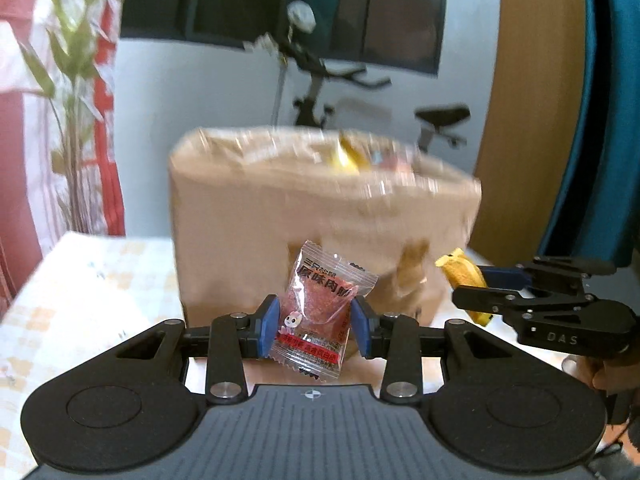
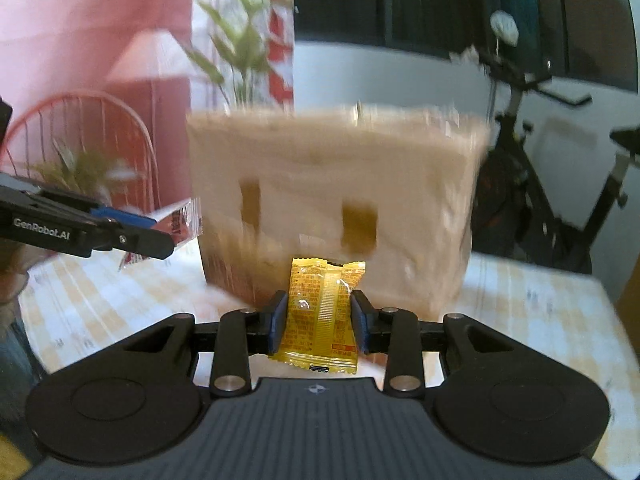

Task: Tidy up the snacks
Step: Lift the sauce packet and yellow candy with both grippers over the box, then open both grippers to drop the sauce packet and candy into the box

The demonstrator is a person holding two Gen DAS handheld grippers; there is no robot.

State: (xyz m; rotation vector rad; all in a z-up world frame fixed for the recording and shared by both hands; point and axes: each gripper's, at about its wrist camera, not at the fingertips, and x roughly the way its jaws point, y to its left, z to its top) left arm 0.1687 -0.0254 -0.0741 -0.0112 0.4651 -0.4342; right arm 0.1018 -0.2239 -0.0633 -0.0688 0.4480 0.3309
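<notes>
Carrying snacks to the cardboard box (image 1: pixel 320 216): left gripper (image 1: pixel 314 322) clamps a red packet (image 1: pixel 320 304), right gripper (image 2: pixel 320 320) a yellow packet (image 2: pixel 322 312); next, probably lift both over the box rim and release.

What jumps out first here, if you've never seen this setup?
A red snack packet sits clamped upright in the left gripper, and a yellow snack packet likewise in the right gripper. Just behind both, on the checked table, stands a blurred cardboard box, with more wrappers showing at its open top.
</notes>
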